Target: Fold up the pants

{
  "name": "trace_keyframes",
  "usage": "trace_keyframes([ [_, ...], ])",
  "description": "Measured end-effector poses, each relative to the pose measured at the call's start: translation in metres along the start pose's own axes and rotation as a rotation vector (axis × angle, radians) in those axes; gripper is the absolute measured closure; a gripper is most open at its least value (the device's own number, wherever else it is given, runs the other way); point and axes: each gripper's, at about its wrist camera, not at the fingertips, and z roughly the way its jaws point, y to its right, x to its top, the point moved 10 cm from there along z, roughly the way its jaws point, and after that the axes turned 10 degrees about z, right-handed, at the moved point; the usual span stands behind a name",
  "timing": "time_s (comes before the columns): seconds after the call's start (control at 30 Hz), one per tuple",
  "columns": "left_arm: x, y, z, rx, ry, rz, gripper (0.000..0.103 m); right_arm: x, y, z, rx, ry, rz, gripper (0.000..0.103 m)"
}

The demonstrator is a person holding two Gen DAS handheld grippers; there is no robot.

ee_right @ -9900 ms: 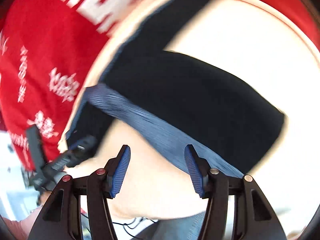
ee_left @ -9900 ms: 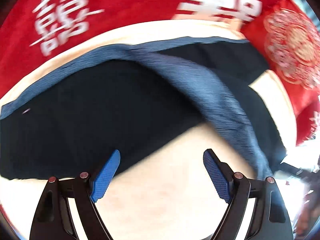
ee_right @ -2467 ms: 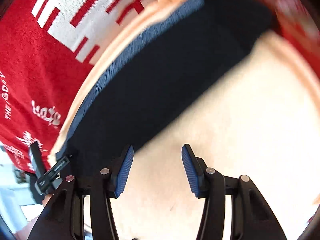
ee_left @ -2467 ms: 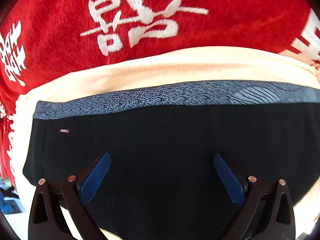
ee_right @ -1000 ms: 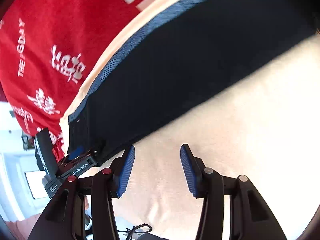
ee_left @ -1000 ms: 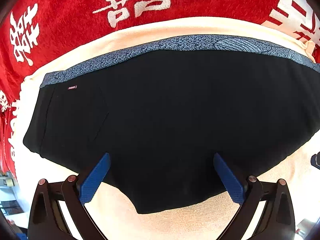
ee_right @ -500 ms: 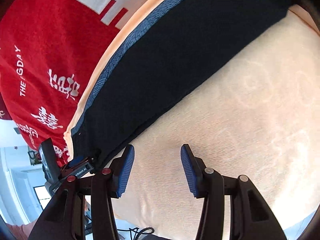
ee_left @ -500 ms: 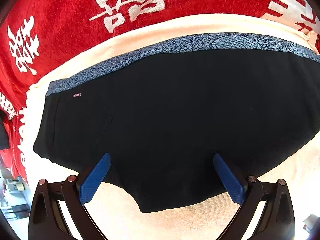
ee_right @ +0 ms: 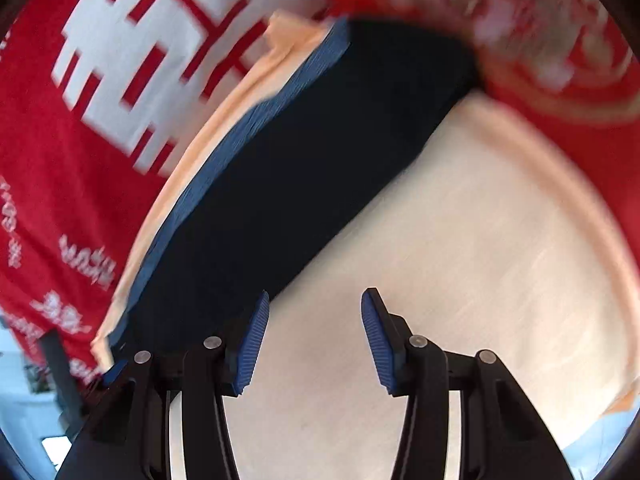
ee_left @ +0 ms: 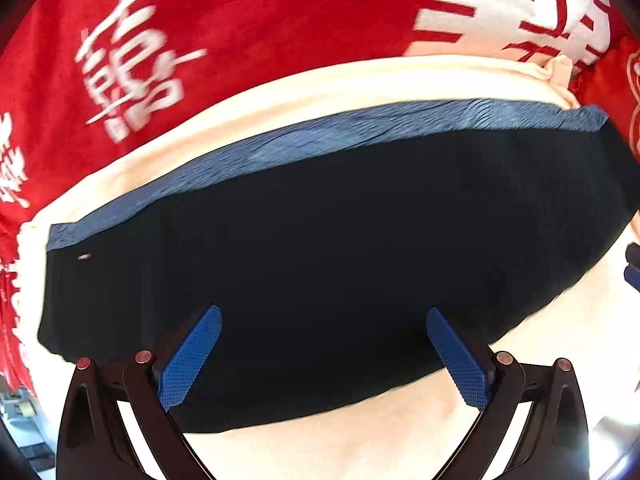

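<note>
The black pants [ee_left: 320, 248] lie folded flat on a cream cloth [ee_left: 580, 340], with their grey-blue waistband [ee_left: 320, 140] along the far edge. My left gripper [ee_left: 324, 352] is open and empty, hovering over the near edge of the pants. In the right wrist view the pants [ee_right: 304, 168] run diagonally from lower left to upper right. My right gripper [ee_right: 314, 336] is open and empty, over the cream cloth [ee_right: 460, 240] just right of the pants' edge.
A red blanket with white characters [ee_left: 200, 40] lies beyond the cream cloth and also shows in the right wrist view [ee_right: 80, 120]. A red patterned cushion [ee_right: 560, 60] is at the far right. The other gripper's tip [ee_left: 632, 268] shows at the right edge.
Both grippers stay open. The left view has swung right along the pants and slightly closer. The right gripper has turned toward the far end of the pants, with motion blur.
</note>
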Motion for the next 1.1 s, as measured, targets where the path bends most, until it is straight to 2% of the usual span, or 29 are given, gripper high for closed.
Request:
trace_keyframes([
  [0.1,0.021,0.022,0.002,-0.018,0.022,-0.010,0.000,0.040,0.014,0.003,-0.079,0.073,-0.005,0.051],
  [0.17,0.034,0.033,0.003,-0.014,0.042,-0.006,0.000,0.057,0.020,0.009,-0.085,0.088,0.017,0.053],
  [0.2,0.040,0.039,0.004,-0.010,0.051,-0.002,0.000,0.065,0.021,0.012,-0.077,0.094,0.027,0.072],
  [0.23,0.045,0.043,0.006,-0.007,0.056,0.002,0.000,0.070,0.021,0.013,-0.082,0.098,0.024,0.085],
  [0.27,0.049,0.048,0.010,-0.003,0.054,0.009,0.000,0.076,0.018,0.010,-0.098,0.113,0.004,0.091],
  [0.3,0.050,0.053,0.015,0.009,0.039,0.015,0.000,0.078,0.009,0.005,-0.107,0.138,-0.043,0.092],
  [0.43,0.047,0.062,0.020,-0.001,0.035,-0.010,0.000,0.069,-0.023,-0.013,-0.204,0.232,-0.315,0.093],
  [0.5,0.045,0.063,0.020,-0.007,0.033,-0.011,0.000,0.067,-0.019,-0.008,-0.245,0.217,-0.355,0.092],
  [0.57,0.046,0.065,0.019,0.000,0.031,-0.001,0.000,0.065,-0.001,0.007,-0.281,0.143,-0.333,0.092],
  [0.6,0.044,0.061,0.020,0.007,0.031,0.006,0.000,0.064,0.005,0.008,-0.280,0.132,-0.319,0.083],
  [0.67,0.048,0.056,0.022,0.025,0.033,0.025,0.000,0.065,0.009,-0.005,-0.294,0.180,-0.311,0.070],
  [0.77,0.053,0.058,0.019,0.040,0.038,0.032,0.000,0.057,0.009,-0.034,-0.256,0.236,-0.288,0.068],
  [0.87,0.053,0.061,0.019,0.044,0.033,0.016,0.000,0.044,0.002,-0.048,-0.192,0.237,-0.286,0.068],
  [0.97,0.056,0.056,0.020,0.052,0.030,0.009,0.000,0.037,-0.011,-0.041,-0.150,0.197,-0.326,0.068],
  [1.1,0.051,0.063,0.022,0.059,0.040,0.016,0.000,0.043,-0.023,-0.010,-0.135,0.135,-0.362,0.068],
])
